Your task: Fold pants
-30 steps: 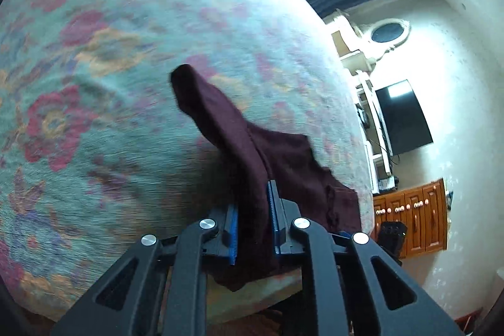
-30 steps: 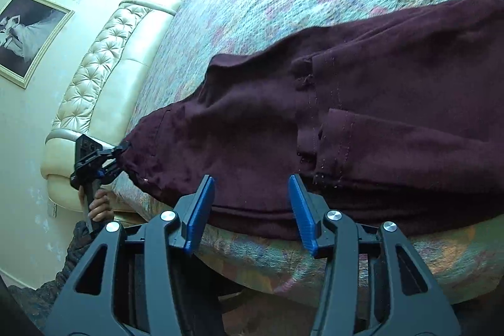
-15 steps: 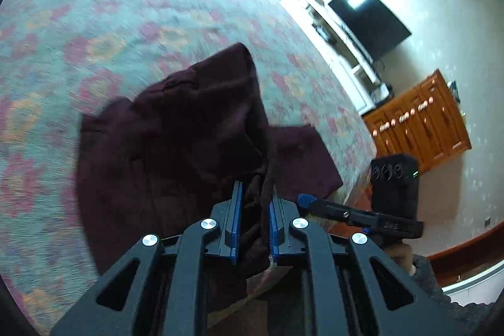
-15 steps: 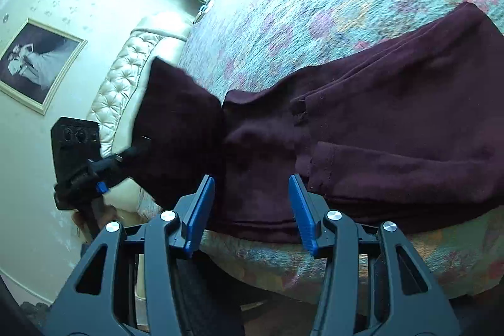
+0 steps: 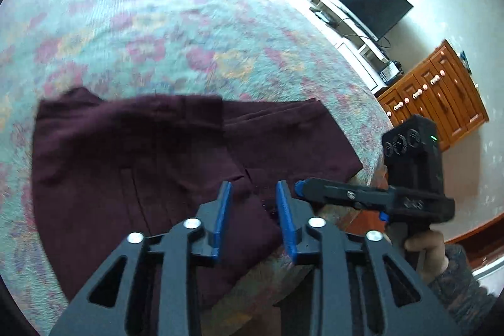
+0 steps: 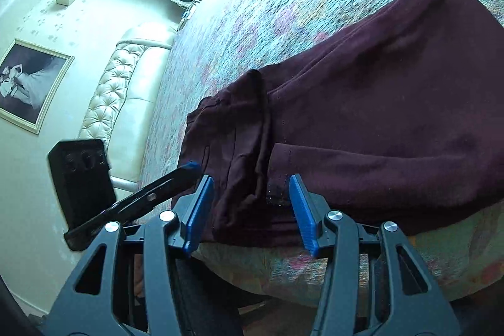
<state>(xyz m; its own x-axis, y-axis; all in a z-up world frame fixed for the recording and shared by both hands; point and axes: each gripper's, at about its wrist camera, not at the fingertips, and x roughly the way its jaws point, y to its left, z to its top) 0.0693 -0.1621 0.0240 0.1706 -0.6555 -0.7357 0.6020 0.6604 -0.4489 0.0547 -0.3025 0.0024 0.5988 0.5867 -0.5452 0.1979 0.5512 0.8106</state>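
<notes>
We see the maroon pants [image 5: 151,159] lying folded over on the flower-patterned bed [image 5: 176,30], at its near edge. Our left tongs [image 5: 253,211] are opening above the fabric, pads clear of it. Our right tongs [image 6: 250,207] hang parted and empty over the pants' folded edge, just beside the left ones

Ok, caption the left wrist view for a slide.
Opening left gripper above folded dark maroon pants on floral bedspread.
</notes>
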